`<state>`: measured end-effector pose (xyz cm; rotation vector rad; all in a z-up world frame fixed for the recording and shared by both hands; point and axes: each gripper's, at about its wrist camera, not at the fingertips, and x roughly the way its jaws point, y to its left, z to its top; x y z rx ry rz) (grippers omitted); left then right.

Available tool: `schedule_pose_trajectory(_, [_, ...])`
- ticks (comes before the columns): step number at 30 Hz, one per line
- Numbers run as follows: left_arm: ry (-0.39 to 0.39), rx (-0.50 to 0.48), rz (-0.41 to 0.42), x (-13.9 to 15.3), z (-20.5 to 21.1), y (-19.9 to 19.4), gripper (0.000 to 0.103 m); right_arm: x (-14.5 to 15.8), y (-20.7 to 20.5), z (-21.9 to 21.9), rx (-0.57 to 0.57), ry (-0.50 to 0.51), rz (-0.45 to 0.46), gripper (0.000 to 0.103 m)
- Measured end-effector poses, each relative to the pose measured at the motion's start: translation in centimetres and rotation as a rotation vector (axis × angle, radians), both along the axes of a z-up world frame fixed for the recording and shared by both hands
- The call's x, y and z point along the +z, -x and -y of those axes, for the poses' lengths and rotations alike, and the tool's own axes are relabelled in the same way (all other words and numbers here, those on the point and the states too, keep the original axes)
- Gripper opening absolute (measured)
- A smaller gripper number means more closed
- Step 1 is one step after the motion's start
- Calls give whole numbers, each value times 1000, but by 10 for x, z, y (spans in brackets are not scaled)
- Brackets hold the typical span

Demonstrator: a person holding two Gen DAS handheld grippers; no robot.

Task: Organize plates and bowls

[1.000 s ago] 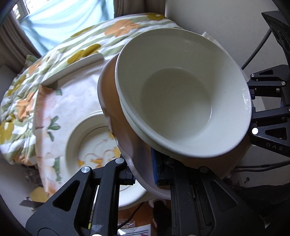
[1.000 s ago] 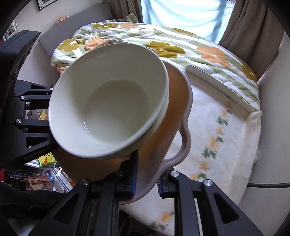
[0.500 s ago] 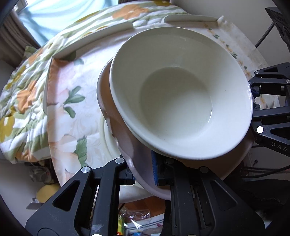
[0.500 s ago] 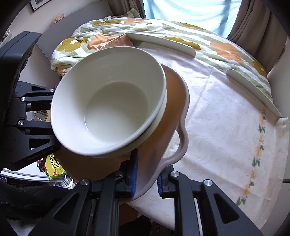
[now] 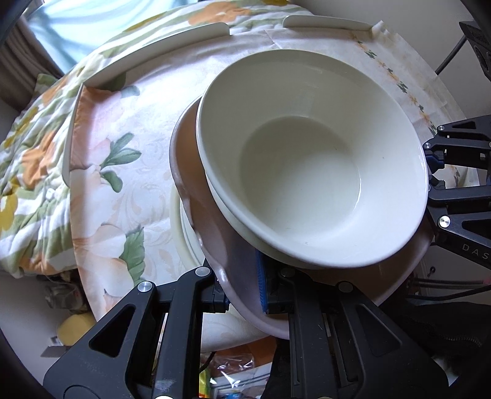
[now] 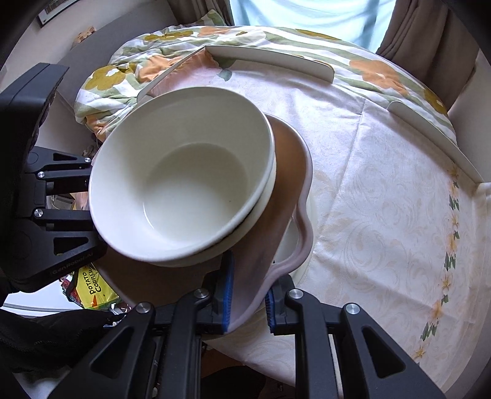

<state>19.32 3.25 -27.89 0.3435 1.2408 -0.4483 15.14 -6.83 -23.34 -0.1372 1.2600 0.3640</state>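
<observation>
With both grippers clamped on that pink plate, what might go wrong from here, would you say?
1. The stacked white bowls sit loose and off-centre on the tilted pink plate; they may slide off.
2. Another plate lies on the table directly beneath; lowering carelessly may knock it.

lived-in home: floral tablecloth (image 6: 383, 190) on the worktop, flowered quilt (image 5: 27, 153) at left, curtained window (image 6: 429, 40) at top, framed picture (image 6: 55, 9) upper left.
</observation>
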Motion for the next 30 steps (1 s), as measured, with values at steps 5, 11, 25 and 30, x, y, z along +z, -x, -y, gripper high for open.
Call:
schedule_pose_trajectory(5, [-16, -3, -14, 1, 0, 0, 11, 0, 1, -1, 2, 5, -7, 16])
schedule_pose_trajectory(11, [-28, 4, -24, 1, 0, 0, 12, 0, 0, -3, 6, 19, -7, 16])
schedule_pose_trajectory(25, [-63, -6, -100, -2, 4, -8, 18, 2, 0, -6, -18, 49, -12, 16])
schedule_pose_trajectory(30, [-61, -17, -134, -3, 7, -9, 22, 0, -4, -4, -39, 44, -41, 16])
